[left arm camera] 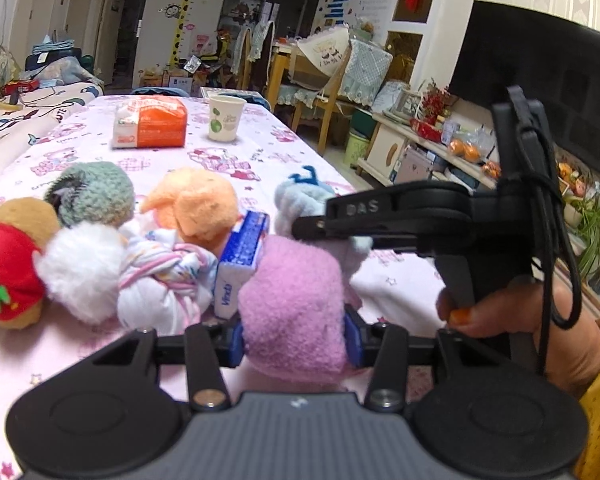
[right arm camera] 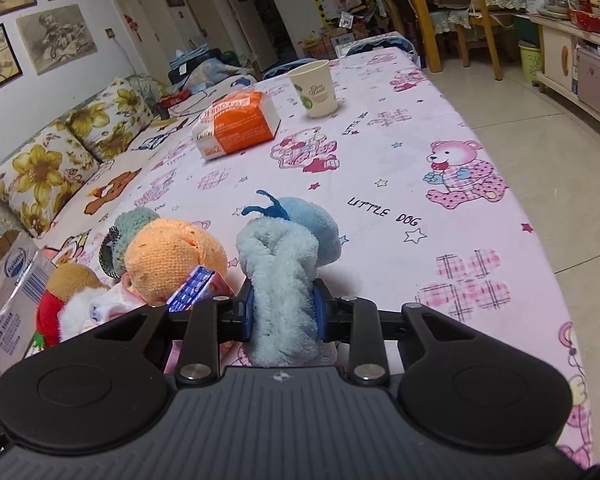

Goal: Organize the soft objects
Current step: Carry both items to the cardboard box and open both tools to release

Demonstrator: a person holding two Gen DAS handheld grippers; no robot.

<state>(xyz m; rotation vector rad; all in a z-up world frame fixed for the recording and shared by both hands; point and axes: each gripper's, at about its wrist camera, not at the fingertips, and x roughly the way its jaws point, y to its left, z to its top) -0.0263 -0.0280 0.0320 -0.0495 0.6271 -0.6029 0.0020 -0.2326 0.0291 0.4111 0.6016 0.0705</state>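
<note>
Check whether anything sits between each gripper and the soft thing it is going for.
Nothing does. The left gripper is already shut on the purple plush piece, and the right gripper is shut on the light blue fluffy cloth.

A pale pink cotton tablecloth printed with teddy bears and stars [right arm camera: 440,128] covers the table in a cluttered living room. Beside it runs a sofa with yellow-flowered cushions [right arm camera: 60,160] under a white wall hung with framed pencil sketches [right arm camera: 56,38]. Pale glossy floor tiles [right arm camera: 540,120] stretch towards wooden dining chairs draped in quilted covers [left arm camera: 332,76] and a low cream media cabinet [left arm camera: 400,148]. A large black television screen [left arm camera: 540,80] stands above it. A yellow giraffe height-chart sticker [left arm camera: 184,12] climbs the far wall beside a dark doorway [left arm camera: 128,28].
</note>
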